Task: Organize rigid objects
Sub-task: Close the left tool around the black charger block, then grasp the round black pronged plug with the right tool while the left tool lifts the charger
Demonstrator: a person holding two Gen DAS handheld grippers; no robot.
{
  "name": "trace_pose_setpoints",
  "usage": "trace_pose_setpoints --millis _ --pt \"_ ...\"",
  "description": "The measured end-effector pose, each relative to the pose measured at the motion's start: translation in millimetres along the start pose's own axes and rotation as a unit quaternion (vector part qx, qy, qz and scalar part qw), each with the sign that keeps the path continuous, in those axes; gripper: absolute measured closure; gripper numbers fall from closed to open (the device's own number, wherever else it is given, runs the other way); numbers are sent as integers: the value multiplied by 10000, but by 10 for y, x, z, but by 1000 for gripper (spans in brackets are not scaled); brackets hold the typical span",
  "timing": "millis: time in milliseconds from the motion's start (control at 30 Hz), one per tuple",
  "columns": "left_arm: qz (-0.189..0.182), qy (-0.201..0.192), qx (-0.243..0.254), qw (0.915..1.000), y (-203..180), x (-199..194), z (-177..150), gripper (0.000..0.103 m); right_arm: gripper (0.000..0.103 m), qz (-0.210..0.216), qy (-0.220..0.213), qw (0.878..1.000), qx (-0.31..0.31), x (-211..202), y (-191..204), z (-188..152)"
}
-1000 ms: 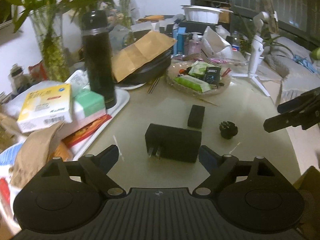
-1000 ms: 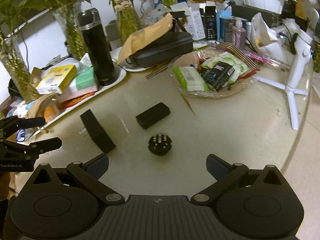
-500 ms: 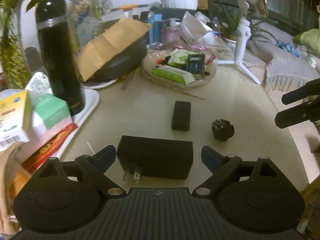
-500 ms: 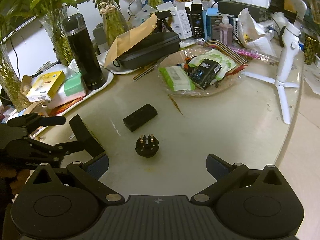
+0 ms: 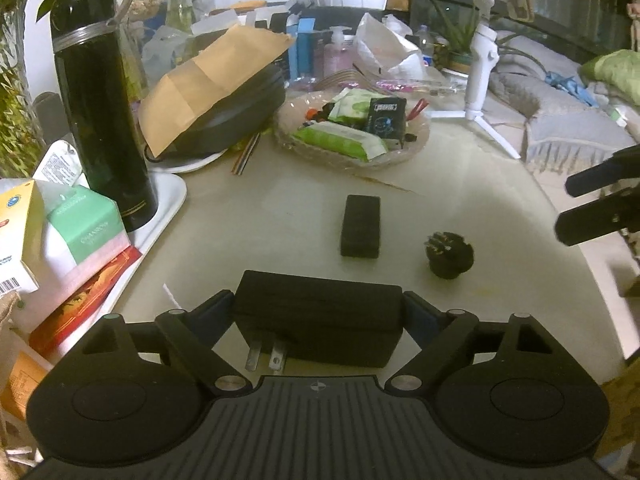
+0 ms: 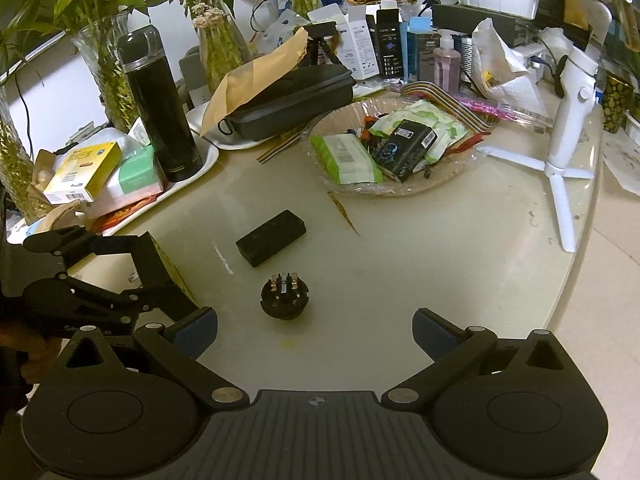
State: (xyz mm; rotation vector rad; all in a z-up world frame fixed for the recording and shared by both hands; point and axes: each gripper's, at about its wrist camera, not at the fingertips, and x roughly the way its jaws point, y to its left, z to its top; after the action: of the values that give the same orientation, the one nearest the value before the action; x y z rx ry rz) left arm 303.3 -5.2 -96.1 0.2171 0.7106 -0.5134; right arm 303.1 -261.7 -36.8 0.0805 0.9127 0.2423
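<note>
"CHARMOW"-like print on green tissue box point(image 5: 86, 236), other labels unreadable

The left tool point(image 5: 318, 312) has advanced and now brackets the black charger point(image 5: 318, 322), pads touching.

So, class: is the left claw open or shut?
Shut on the black charger: the left claw has both blue pads against the charger's ends.

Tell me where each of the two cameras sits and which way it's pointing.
Left wrist: sits on the left gripper, looks forward over the table; its fingers flank the charger, right gripper at the edge.
Right wrist: sits on the right gripper, fingers open, faces the round plug; left gripper beside.
Shared: black box, round plug, flask.
</note>
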Motion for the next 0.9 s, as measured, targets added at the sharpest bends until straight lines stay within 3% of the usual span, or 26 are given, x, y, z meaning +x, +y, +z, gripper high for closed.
trace_pose_setpoints --millis 200,633,767,900 --pt "106 -228 -25 9997 -50 -171 42 14 0 2 31 10000 -50 53 24 22" --pt "244 -325 -173 9990 18 -339 84 14 1 117 322 9971 -676 408 280 62" --pt "254 -399 -256 9985 52 -401 92 14 9 152 433 9959 -781 538 315 85" --pt "240 -438 -327 9982 76 -446 101 14 10 205 506 9954 -789 661 323 112"
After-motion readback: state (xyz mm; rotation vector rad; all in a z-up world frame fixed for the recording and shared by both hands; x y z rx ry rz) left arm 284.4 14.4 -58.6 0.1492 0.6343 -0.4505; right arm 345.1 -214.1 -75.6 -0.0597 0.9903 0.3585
